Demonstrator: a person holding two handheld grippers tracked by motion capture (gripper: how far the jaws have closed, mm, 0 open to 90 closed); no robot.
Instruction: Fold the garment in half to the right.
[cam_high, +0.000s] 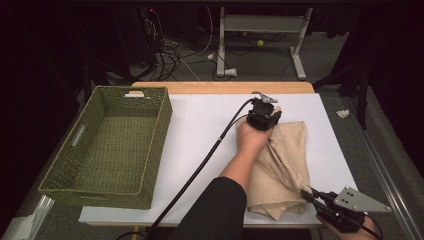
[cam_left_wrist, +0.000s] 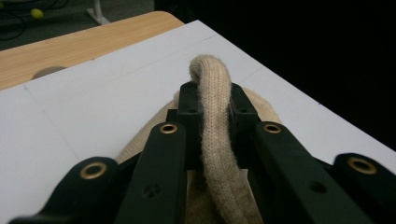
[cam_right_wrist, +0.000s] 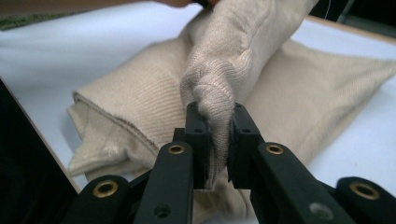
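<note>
While clamped: 2 tools (cam_high: 264, 119) (cam_high: 306, 194), sweater (cam_high: 285, 160).

Work surface: your table (cam_high: 210, 125), white-topped with a wooden far edge.
On it lie a green woven basket (cam_high: 107, 145) at the left and a beige knitted garment (cam_high: 285, 165) at the right.

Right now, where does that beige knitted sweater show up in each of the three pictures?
High view: the beige sweater lies right of centre on the white table top, held between both grippers.
Left gripper view: a rolled edge of it runs up the middle, pinched by the left gripper.
Right gripper view: it spreads across the centre, a bunched fold clamped in the right gripper.
Shared landmark: the white table top.
</note>
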